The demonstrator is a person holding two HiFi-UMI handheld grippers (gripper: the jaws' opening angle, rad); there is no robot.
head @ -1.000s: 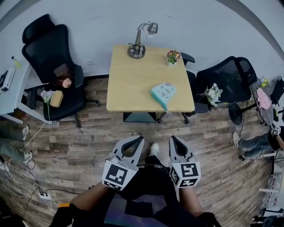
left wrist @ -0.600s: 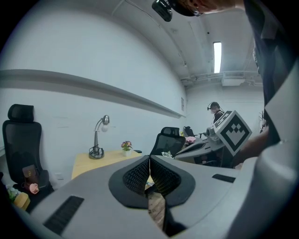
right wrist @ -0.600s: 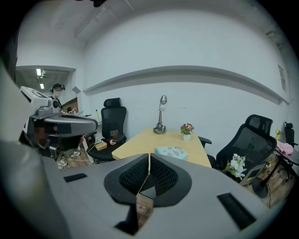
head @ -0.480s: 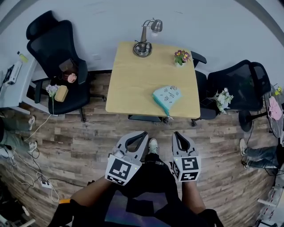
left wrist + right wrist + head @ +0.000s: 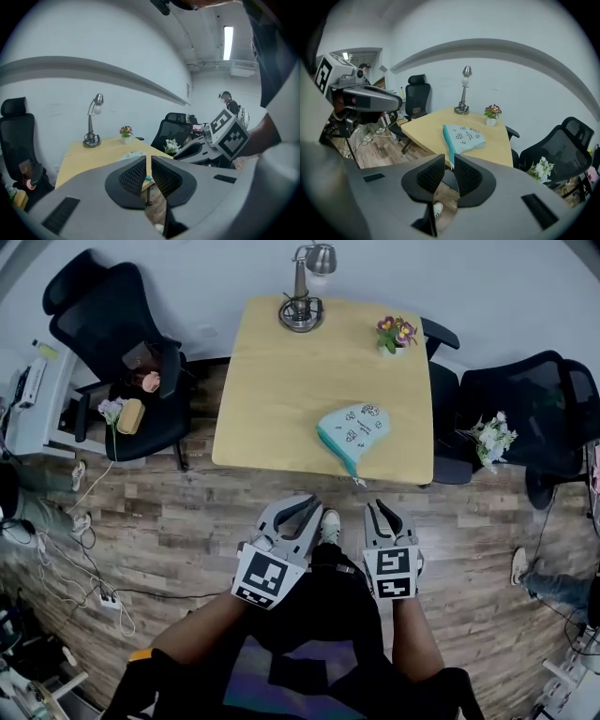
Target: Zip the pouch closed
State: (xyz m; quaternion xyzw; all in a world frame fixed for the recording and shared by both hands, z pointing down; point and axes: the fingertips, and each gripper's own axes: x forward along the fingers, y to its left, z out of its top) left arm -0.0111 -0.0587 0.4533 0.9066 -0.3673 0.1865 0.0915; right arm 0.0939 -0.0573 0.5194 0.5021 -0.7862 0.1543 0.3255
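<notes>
Both tongs empty, jaws nearly together: left tongs (image 5: pixel 302 505), right tongs (image 5: pixel 386 509). Pouch (image 5: pixel 352 430) sits at the table (image 5: pixel 272 381) near edge, well apart. Risk: tugging the zipper unpinned drags it off.

office, small meeting corner. light wood table (image 5: pixel 281 399) with a desk lamp (image 5: pixel 302 298) and a small flower pot (image 5: pixel 396 334) on it. black swivel office chairs stand at its left (image 5: pixel 98 320) and right (image 5: pixel 525 404). white desk (image 5: pixel 37 404) at the far left edge. power strip (image 5: pixel 105 598) with loose cables on the wood-plank floor (image 5: pixel 178 531). plain white wall (image 5: pixel 497 287). ceiling strip light (image 5: pixel 228 41) in the left gripper view, and a person (image 5: pixel 228 102) standing at the back.
</notes>
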